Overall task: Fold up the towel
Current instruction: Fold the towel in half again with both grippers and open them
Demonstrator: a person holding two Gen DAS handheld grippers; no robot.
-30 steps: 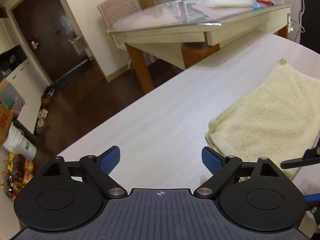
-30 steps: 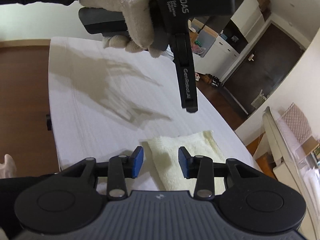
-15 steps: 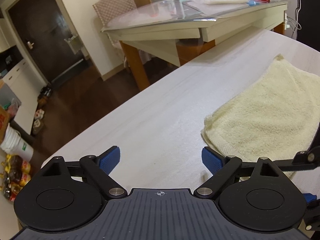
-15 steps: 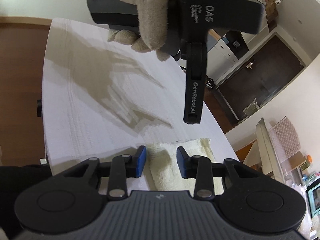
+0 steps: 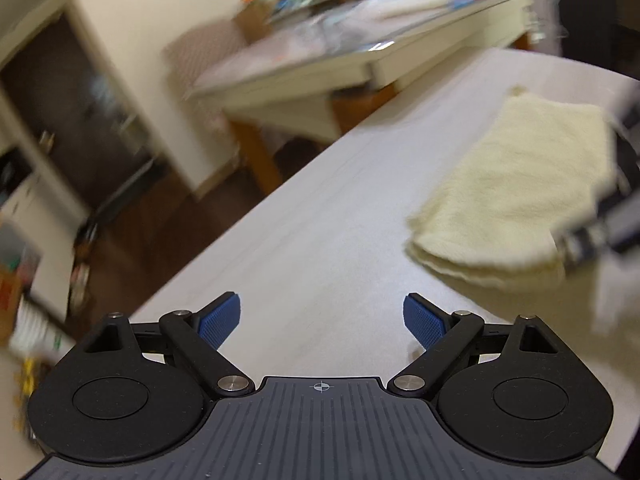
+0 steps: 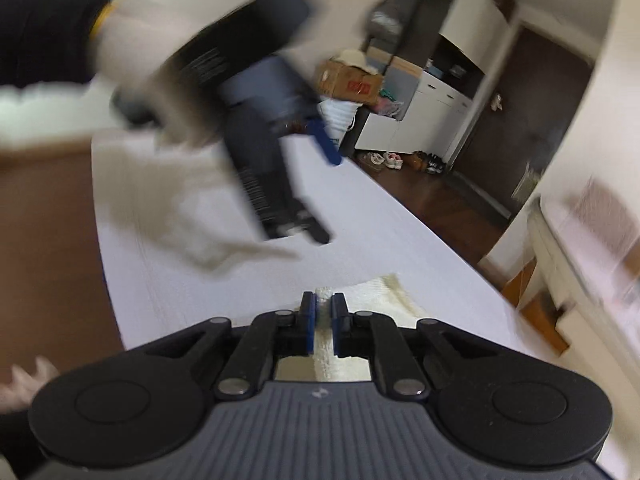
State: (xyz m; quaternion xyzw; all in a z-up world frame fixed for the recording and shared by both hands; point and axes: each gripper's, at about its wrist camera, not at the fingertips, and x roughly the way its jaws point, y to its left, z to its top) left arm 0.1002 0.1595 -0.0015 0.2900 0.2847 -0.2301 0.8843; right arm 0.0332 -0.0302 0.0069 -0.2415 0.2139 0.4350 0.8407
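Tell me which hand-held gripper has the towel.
The right hand-held gripper: its blue pads pinch the towel. The left hand-held gripper is wide open, holding nothing.

left gripper [image 6: 256,128] blurred, towel [image 5: 520,196] edge cut off

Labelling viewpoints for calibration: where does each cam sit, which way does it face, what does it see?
Left wrist: on the left gripper, jaws wide open over the white table, facing the towel and a second table beyond.
Right wrist: on the right gripper, pinching the towel, facing the gloved left hand and a dark door.
Shared: towel, table.
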